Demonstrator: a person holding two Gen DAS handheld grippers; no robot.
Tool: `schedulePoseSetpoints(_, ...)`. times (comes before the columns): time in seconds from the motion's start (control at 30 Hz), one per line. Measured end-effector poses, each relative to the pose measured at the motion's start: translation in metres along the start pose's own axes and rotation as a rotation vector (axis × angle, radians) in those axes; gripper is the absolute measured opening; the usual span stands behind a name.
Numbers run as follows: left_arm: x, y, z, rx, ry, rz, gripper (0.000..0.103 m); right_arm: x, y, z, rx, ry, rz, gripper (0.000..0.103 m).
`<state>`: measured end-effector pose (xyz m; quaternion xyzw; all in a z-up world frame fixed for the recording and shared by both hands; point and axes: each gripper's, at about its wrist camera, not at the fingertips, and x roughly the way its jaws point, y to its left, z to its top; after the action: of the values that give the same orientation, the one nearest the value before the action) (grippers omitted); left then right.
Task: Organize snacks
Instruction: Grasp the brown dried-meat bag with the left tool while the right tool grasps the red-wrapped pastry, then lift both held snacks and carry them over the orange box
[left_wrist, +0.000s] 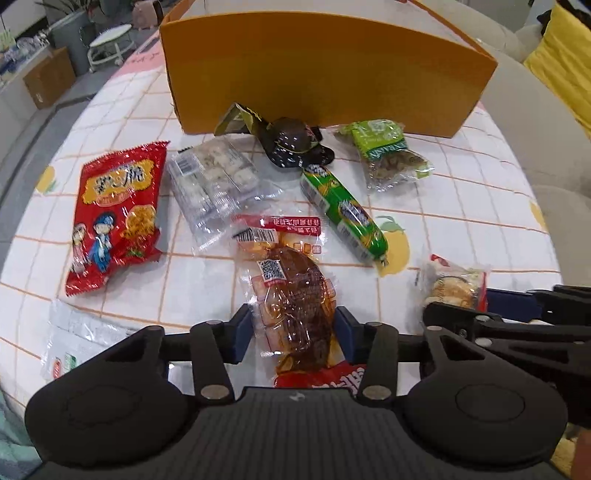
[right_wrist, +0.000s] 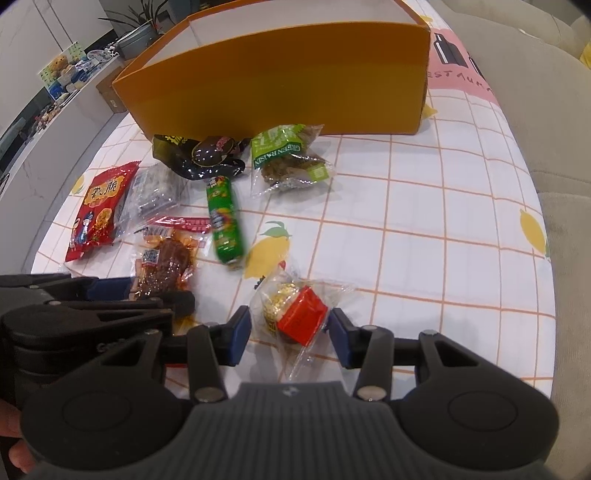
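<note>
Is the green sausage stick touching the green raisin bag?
Apart. The right wrist view shows bare tablecloth between the green sausage stick and the green raisin bag.

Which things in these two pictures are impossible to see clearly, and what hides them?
- Inside of the orange box: both views, hidden by its near wall.
- Lower end of the brown meat packet: left view, covered by the left tongs.
- White packet: left view, partly behind the tongs, label too small.

Right gripper (right_wrist: 291, 328) spread wide around red-gold snack packet (right_wrist: 295, 314); orange box (right_wrist: 280, 81) behind.
</note>
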<state>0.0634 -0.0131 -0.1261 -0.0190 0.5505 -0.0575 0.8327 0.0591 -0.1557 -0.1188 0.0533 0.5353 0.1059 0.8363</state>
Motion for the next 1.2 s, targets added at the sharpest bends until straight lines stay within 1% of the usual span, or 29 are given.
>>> schedulePoseSetpoints(0.17, -0.011, 0.002, -0.003, -0.014, -0.011, -0.047, 0.049, -0.003, 0.0, 0.0, 0.014, 0.009, 0.013, 0.043)
schedulePoseSetpoints(0.37, -0.027, 0.009, -0.003, -0.051, -0.038, -0.106, 0.047, -0.013, 0.003, 0.0, 0.008, -0.007, 0.016, 0.043)
schedulePoseSetpoints(0.4, -0.029, 0.01, -0.001, -0.054, -0.04, -0.117, 0.038, -0.014, 0.003, 0.0, 0.009, -0.009, 0.017, 0.043)
schedulePoseSetpoints(0.43, -0.031, 0.01, -0.001, -0.055, -0.038, -0.134, 0.026, -0.016, 0.003, 0.0, 0.01, -0.011, 0.019, 0.043)
schedulePoseSetpoints(0.5, -0.034, 0.013, -0.002, -0.073, -0.036, -0.153, 0.026, -0.018, 0.003, 0.0, 0.012, -0.013, 0.024, 0.043)
schedulePoseSetpoints(0.67, -0.034, 0.015, -0.005, -0.067, -0.026, -0.164, 0.026, -0.021, 0.005, -0.001, 0.01, -0.012, 0.03, 0.043)
schedulePoseSetpoints(0.77, -0.035, 0.019, -0.005, -0.084, -0.039, -0.217, 0.026, -0.019, 0.006, -0.004, 0.019, 0.006, 0.048, 0.043)
schedulePoseSetpoints(0.87, -0.035, 0.022, -0.006, -0.09, -0.046, -0.245, 0.025, -0.014, 0.01, -0.008, 0.024, 0.04, 0.093, 0.043)
schedulePoseSetpoints(0.93, -0.031, 0.024, -0.007, -0.105, -0.028, -0.259, 0.025, -0.01, 0.013, -0.012, 0.018, 0.057, 0.103, 0.043)
schedulePoseSetpoints(0.97, -0.029, 0.026, -0.008, -0.114, -0.02, -0.268, 0.022, -0.008, 0.015, -0.013, 0.015, 0.064, 0.102, 0.043)
schedulePoseSetpoints(1.0, -0.027, 0.027, -0.008, -0.122, -0.012, -0.288, 0.018, -0.006, 0.015, -0.014, 0.018, 0.069, 0.102, 0.043)
schedulePoseSetpoints(1.07, -0.023, 0.028, -0.008, -0.14, -0.001, -0.32, 0.018, -0.002, 0.014, -0.016, 0.042, 0.083, 0.138, 0.043)
schedulePoseSetpoints(1.13, -0.019, 0.026, -0.008, -0.137, 0.015, -0.312, 0.018, 0.001, 0.014, -0.017, 0.07, 0.097, 0.177, 0.042)
schedulePoseSetpoints(1.2, -0.014, 0.026, -0.008, -0.15, 0.027, -0.312, 0.018, 0.001, 0.02, -0.018, 0.043, 0.091, 0.168, 0.042)
